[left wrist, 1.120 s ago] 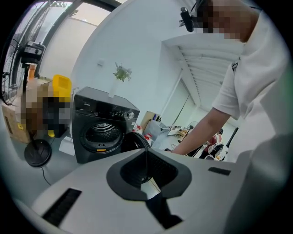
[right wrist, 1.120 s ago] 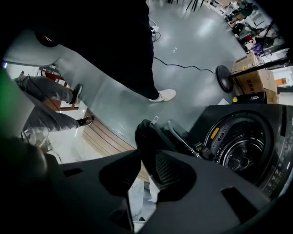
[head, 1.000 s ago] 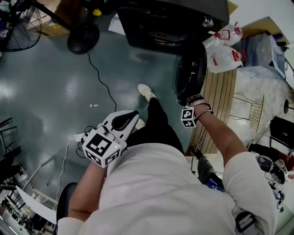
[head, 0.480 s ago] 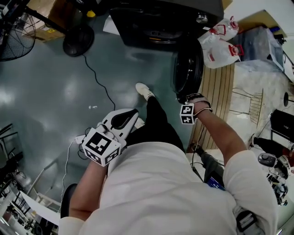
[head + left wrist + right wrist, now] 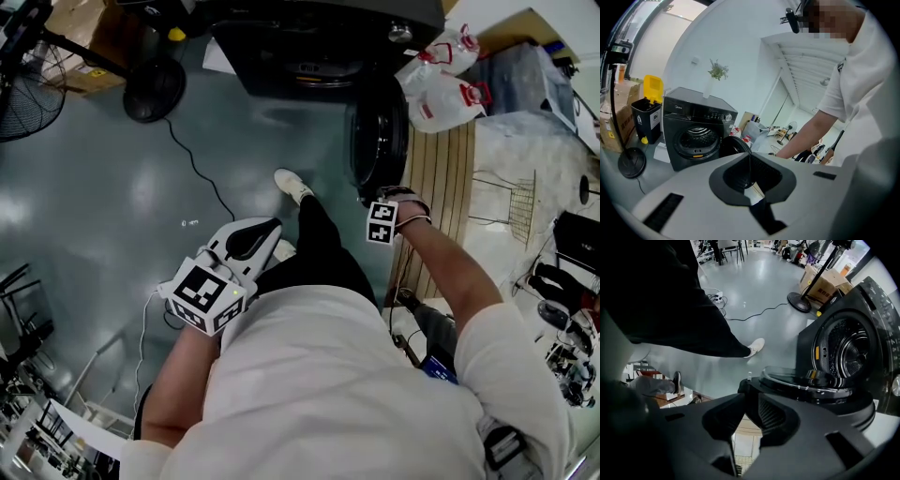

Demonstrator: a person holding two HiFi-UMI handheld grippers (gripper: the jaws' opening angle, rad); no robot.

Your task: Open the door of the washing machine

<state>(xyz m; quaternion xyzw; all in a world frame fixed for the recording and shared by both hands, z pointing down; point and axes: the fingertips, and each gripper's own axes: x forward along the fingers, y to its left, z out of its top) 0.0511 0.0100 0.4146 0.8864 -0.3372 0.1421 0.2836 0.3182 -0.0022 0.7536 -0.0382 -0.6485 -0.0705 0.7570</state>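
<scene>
The dark washing machine [image 5: 328, 47] stands at the top of the head view, its drum showing in the left gripper view [image 5: 693, 136]. Its round door [image 5: 378, 141] is swung wide open to the right. My right gripper [image 5: 384, 208] points down at the door's near edge. In the right gripper view the door's rim [image 5: 820, 390] reaches in between the fingertips of the right gripper [image 5: 747, 390], whose jaws are closing on it. My left gripper [image 5: 274, 230] hangs over the floor well short of the machine, shut and empty [image 5: 749, 161].
The person's shoe [image 5: 295, 186] and dark trouser leg are in front of the door. A fan base [image 5: 155, 89] and a black cable [image 5: 202, 178] lie on the grey floor at left. White bags [image 5: 450, 89], wooden slats [image 5: 450, 216] and a wire rack [image 5: 511, 225] crowd the right.
The right gripper has rolled about its own axis at the door's edge without shifting place. The door and the left gripper have stayed about where they were.
</scene>
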